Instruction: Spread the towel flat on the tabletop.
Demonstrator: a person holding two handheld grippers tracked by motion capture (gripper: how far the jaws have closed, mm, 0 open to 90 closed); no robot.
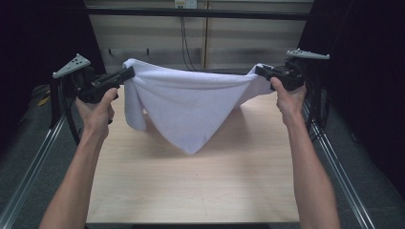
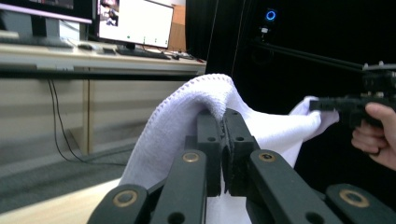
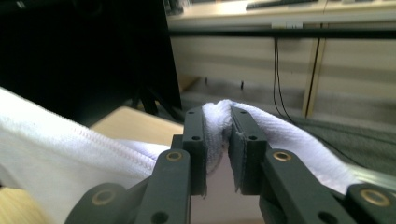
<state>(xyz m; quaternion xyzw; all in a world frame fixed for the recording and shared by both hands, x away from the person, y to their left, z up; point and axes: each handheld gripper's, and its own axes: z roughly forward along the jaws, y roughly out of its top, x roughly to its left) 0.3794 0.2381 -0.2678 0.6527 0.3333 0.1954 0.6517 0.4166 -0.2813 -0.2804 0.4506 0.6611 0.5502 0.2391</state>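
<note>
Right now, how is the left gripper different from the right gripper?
The left gripper pinches a thin bit of the white towel, jaws nearly touching; the right gripper squeezes a thicker bunch, jaws a little apart. A loose flap hangs below the left gripper; near the right gripper the towel pulls straight. Both are lifted above the table, holding the towel between them.

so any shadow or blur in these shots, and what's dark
High view: the white terry towel casts a soft shadow on the pale wooden table, and the sides are black. Left gripper view: the background is slightly soft. Right gripper view: the upper left is dark.

Lab, curtained rig, monitor (desk behind)
</note>
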